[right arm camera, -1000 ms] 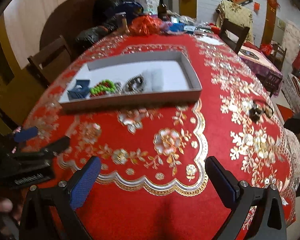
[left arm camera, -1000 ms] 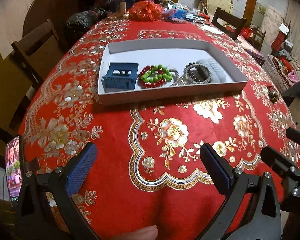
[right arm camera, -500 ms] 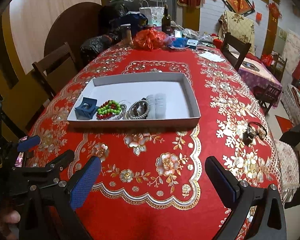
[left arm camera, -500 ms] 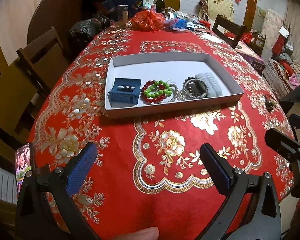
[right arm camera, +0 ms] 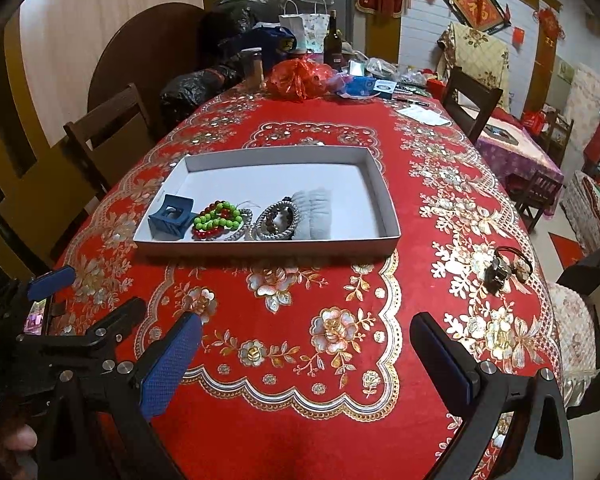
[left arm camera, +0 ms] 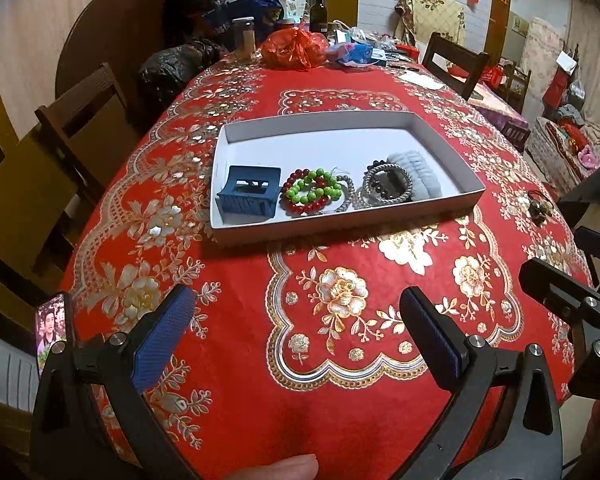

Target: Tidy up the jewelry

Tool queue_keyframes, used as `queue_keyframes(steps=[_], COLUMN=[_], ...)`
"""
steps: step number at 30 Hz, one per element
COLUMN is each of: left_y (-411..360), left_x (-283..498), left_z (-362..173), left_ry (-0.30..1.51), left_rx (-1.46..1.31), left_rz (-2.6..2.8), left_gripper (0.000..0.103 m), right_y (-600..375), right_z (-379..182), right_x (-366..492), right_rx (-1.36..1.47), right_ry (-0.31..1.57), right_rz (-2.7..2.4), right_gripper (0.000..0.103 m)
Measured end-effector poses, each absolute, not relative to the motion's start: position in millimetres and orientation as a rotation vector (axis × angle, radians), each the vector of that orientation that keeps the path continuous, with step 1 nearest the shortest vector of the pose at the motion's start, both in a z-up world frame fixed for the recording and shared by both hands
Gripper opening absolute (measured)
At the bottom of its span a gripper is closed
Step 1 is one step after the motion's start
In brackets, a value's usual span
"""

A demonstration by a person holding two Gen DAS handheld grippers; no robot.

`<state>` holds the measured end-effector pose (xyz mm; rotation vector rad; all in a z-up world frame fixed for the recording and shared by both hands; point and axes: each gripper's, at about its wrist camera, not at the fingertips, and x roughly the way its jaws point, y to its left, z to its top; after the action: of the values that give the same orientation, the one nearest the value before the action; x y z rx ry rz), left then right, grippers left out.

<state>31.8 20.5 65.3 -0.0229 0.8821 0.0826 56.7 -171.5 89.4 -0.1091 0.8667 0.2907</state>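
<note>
The left gripper (left arm camera: 296, 332) and the right gripper (right arm camera: 306, 354) both hang above the near edge of the table (right arm camera: 260, 420), each with its blue-padded fingers spread wide apart and nothing between them. The jewelry sits well beyond both claws, inside a shallow white tray (right arm camera: 384, 200) of card-like board with low straight walls, set near the middle of the tabletop. Along the tray's near wall, from its left corner rightward, lie a blue plastic hair claw (left arm camera: 249, 196) with square, toothed jaws, a red and green bead bracelet (left arm camera: 311, 191) of glossy round beads, a silver chain bracelet (left arm camera: 346, 196) partly tucked under the beads, a dark bead bracelet (left arm camera: 388, 184) ringed by a pale metallic band, and a soft, ribbed grey scrunchie (left arm camera: 416, 176) touching it. The far half of the tray is bare white floor. Outside the tray, near the table's right edge, a small dark hair tie (right arm camera: 508, 266) with a chunky ornament lies on the red tablecloth (right arm camera: 328, 280), which is patterned with gold and pearly flowers and scalloped borders. A fingertip (left arm camera: 276, 468) shows at the bottom of the left wrist view.
</note>
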Motion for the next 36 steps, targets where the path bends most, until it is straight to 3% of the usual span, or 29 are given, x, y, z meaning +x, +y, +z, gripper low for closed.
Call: queue_keyframes(steps=[36], left_y=[23.6], left_x=[27.8], left_z=[58.1], left_ry=[0.908], left_rx=[-0.067], left_rz=[0.055], left_gripper=[0.103], right_y=[-165.0], right_z=[88.9], right_x=[55.9], right_rx=[-0.123], right_ry=[0.869], right_rz=[0.282], right_gripper=[0.103])
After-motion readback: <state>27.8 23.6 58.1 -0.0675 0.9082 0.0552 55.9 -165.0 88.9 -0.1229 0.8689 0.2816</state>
